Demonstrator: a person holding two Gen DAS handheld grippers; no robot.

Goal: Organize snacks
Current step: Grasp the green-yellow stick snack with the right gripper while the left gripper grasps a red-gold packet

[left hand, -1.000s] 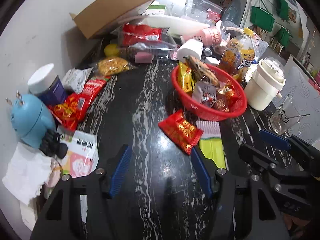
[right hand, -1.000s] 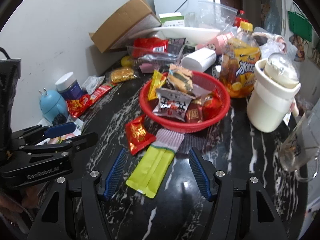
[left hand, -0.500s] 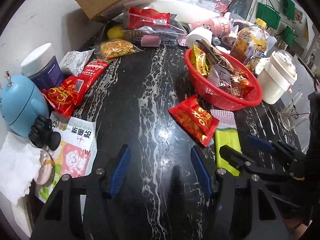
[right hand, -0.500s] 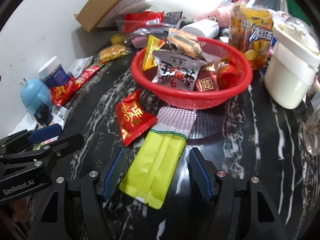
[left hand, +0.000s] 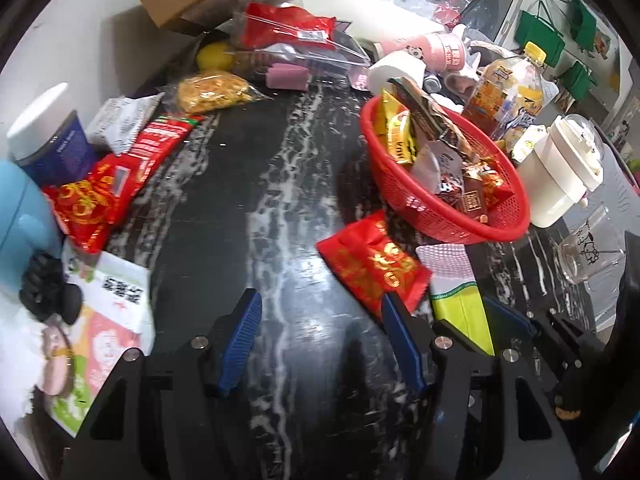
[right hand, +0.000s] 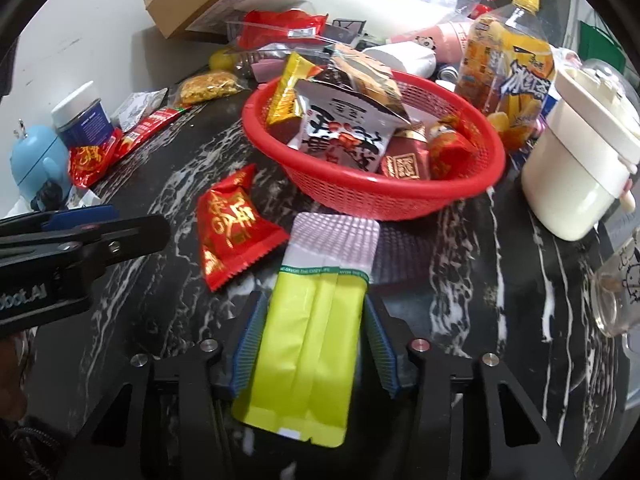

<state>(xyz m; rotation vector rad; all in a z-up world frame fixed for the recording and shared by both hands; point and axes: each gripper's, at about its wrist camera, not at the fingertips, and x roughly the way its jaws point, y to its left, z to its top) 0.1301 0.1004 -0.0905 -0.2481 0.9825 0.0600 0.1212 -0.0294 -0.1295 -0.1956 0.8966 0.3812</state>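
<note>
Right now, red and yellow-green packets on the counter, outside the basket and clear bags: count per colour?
Red: 3 (centre red packet, crumpled red packet, long red packet)
Yellow-green: 1 (yellow-green packet, in the right hand-held gripper)
Total: 4

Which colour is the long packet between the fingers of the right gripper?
Bright yellow-green packet, with a white and pale pink top end; right wrist view shows it best.
</note>
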